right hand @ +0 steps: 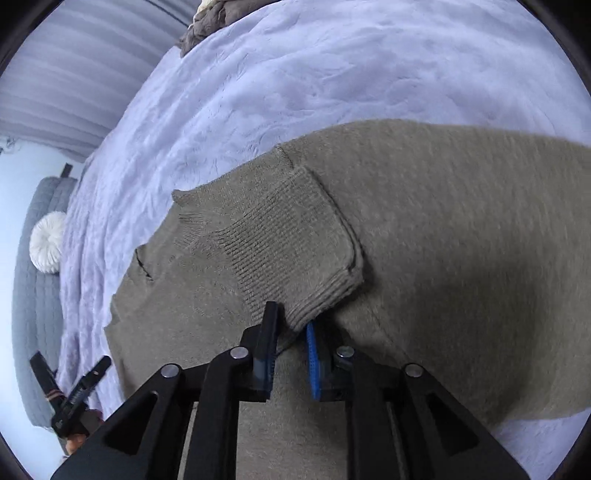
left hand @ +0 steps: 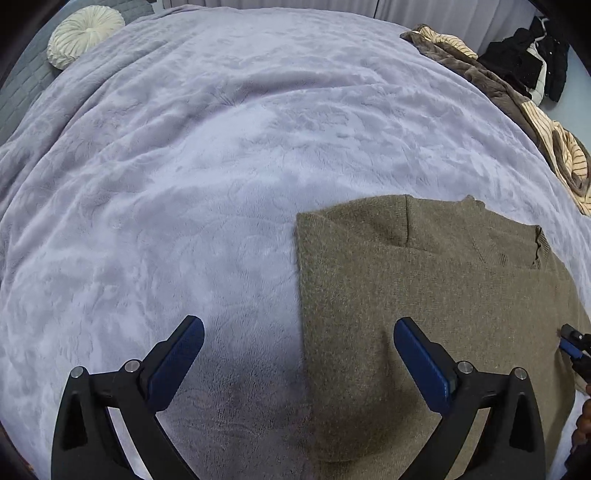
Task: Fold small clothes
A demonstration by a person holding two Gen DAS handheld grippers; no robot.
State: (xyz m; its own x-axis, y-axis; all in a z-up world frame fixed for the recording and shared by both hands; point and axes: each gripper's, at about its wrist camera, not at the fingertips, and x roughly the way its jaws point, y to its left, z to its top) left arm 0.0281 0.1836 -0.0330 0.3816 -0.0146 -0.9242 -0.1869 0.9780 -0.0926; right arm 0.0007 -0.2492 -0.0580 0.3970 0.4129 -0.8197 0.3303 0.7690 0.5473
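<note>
An olive knit sweater lies flat on a lilac blanket, its left side folded to a straight edge. My left gripper hovers open and wide over that edge, with nothing held; it also shows in the right wrist view as the left gripper. In that view a sleeve is folded across the sweater, and its ribbed cuff ends between the narrow jaws of my right gripper. The pads do not seem to press on the cuff. The right gripper's tip peeks in at the edge of the left wrist view.
A round cream cushion sits at the far left on grey quilting. Brown and striped clothes are heaped along the bed's right edge, with black garments beyond. The blanket spreads wide to the sweater's left.
</note>
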